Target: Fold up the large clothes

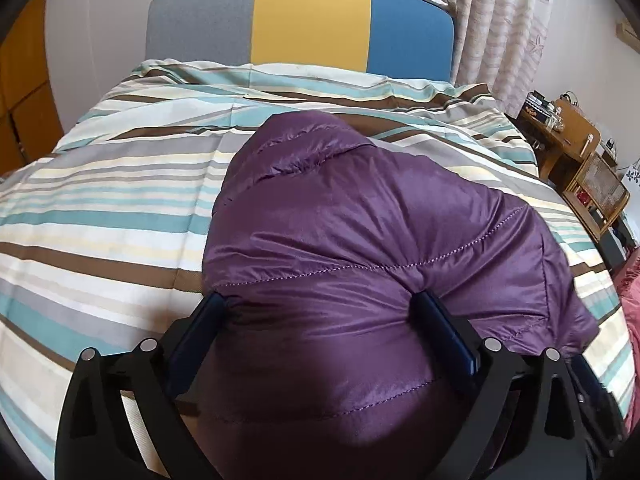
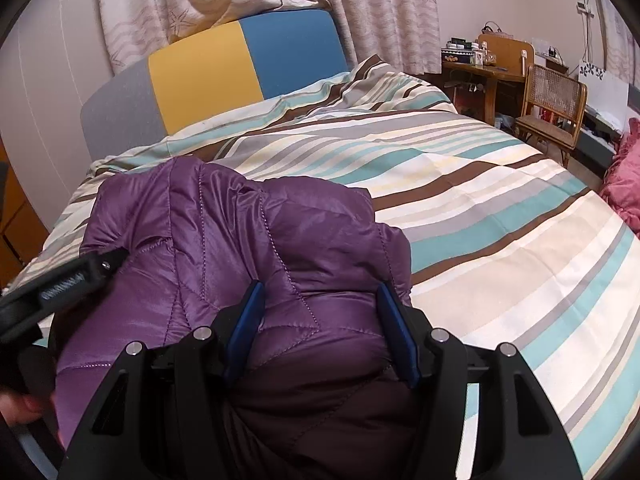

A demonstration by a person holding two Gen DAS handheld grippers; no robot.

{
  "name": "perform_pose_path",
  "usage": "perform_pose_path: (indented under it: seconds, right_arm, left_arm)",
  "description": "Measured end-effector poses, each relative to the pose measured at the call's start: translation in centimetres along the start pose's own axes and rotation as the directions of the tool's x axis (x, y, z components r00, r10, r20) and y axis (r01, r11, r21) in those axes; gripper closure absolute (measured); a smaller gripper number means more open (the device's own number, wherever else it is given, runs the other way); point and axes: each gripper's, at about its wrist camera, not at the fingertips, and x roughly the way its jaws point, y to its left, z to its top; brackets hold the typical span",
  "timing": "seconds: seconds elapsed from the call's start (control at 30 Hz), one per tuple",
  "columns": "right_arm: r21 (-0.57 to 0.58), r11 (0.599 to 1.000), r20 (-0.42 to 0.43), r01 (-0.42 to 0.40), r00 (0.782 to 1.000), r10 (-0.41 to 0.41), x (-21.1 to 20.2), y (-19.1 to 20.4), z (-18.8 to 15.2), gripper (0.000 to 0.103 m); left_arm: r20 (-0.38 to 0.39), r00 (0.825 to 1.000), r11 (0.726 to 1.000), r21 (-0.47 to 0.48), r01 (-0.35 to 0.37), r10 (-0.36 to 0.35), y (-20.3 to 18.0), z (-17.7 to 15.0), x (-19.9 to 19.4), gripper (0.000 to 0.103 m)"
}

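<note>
Purple quilted jacket [image 1: 360,232] bunched on the striped bed [image 1: 100,208]: left tongs [image 1: 320,304] spread wide astride the bulk, releasing; right tongs [image 2: 320,292] clenched on a thick fold, likely anchoring it.

Both tools are showing the same build. The left gripper [image 1: 320,304] is carrying two dark navy fingers [image 1: 434,320] on matte black, wing-shaped frames with triangular cut-outs, and four round silver pins are sitting at the pivots. The right gripper [image 2: 320,300] is wearing brighter blue pads [image 2: 248,312] on an identical black frame with silver pins. In the right wrist view, the left tool's black body is showing pale lettering, too blurred to read.
</note>
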Motion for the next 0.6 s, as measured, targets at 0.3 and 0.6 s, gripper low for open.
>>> perform_pose_path:
  seconds: [0.3,0.6]
  right_arm:
    - [0.003,0.999,-0.011,-0.038,0.999,0.038,-3.9,0.2,3.4,0.043]
    - [-0.106,0.994,-0.059,-0.033,0.998,0.027,0.1,3.3,6.4,0.041]
  left_arm:
    - [0.017,1.000,1.000,0.004,-0.013,0.012,-0.1,-0.2,-0.4,0.006]
    - [0.000,0.999,0.999,0.011,-0.039,0.039,-0.5,0.3,-0.2,0.005]
